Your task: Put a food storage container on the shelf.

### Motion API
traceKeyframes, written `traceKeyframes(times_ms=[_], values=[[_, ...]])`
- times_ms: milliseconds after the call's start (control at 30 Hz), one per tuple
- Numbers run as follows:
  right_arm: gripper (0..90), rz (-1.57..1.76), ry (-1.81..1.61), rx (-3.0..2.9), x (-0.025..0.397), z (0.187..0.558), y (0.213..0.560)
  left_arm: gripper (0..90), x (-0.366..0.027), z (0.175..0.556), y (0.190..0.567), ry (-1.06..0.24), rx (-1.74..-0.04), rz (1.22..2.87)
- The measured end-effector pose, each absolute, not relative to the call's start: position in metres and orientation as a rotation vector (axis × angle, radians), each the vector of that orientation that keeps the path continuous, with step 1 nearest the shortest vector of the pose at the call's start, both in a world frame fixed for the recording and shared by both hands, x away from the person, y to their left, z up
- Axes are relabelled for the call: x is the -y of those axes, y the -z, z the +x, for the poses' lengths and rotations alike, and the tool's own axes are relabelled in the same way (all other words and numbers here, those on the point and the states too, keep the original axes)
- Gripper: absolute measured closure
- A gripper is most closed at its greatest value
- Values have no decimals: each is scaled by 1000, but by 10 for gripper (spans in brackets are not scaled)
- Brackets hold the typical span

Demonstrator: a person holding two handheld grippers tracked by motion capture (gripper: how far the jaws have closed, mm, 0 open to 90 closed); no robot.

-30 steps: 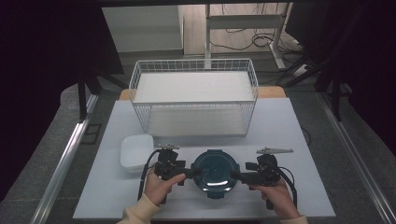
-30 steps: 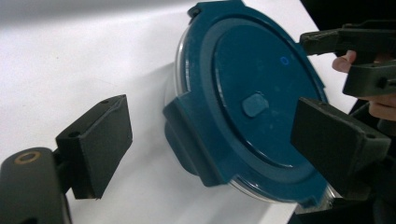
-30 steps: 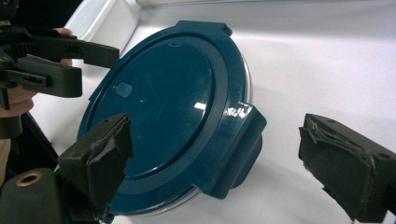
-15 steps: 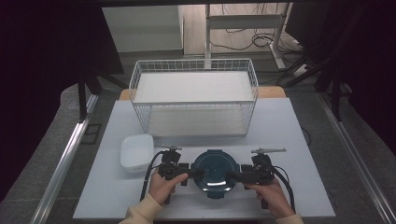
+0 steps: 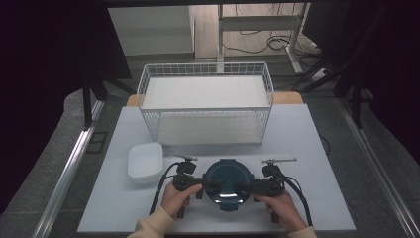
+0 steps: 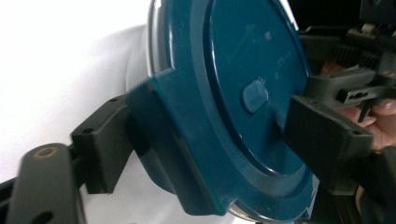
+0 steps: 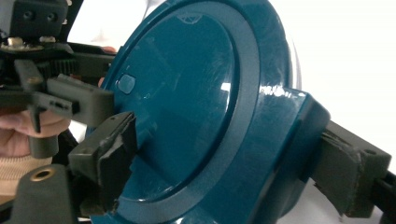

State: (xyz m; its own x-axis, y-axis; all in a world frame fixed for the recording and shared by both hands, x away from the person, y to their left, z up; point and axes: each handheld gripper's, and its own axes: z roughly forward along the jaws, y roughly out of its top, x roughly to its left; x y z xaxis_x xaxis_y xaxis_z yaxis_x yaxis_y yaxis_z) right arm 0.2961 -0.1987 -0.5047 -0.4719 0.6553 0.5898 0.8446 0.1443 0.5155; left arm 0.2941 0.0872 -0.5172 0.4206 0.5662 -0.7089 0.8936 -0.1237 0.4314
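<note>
Teal round lidded container [image 5: 228, 183] sits near the counter's [image 5: 317, 148] six o'clock edge. Left claw [image 5: 207, 186] pinches its nine o'clock latch; right claw [image 5: 246, 188] pinches its three o'clock latch.

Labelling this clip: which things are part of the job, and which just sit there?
In the job: teal lid, left gripper, right gripper, both clamped on the lid's side flaps.
Lying about: white dish, wire basket.
</note>
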Motion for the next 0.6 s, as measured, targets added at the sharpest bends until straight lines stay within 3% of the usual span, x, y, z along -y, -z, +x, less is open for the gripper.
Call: traceKeyframes(times_ms=[600], values=[[264, -1558, 1204, 2058, 210, 296, 501, 296, -92, 289, 509, 456, -1333, 1743]])
